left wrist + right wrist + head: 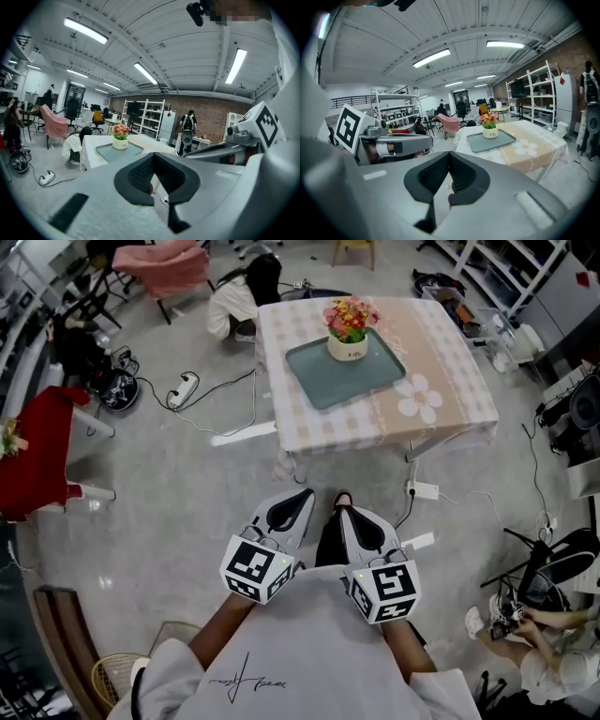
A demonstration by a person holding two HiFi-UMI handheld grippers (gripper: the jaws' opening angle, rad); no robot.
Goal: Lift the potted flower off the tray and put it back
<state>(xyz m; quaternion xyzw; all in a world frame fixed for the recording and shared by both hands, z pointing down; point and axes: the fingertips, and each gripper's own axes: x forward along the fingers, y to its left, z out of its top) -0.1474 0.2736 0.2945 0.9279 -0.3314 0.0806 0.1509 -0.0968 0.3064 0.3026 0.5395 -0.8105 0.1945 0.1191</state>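
Here, shows the left gripper (302, 498) and right gripper (343, 510) just beside each other, low and close to the person's chest. Shows both pairs of jaws pressed fully together, gripping nothing. Points both slightly downward toward a table (441, 371) ahead.

Places the pot (348, 348) of pink and yellow flowers well apart from both grippers, straight ahead and a little to the right. Stands it upright at the end of a grey-green tray (323, 381) farthest from the grippers. Sets the tray at a slant near the middle of the table.

Reads as the stage before any reach: too far off to touch pot or tray. Probably keeps the jaws closed simply because nothing lies within range to take. Probably keeps the pair together and level so that each can meet one side of the round pot. Calls for opening both wide before contact. Means reaching across the near part of the tray, given the pot's far position, so a low approach risks nudging the tray's rim.
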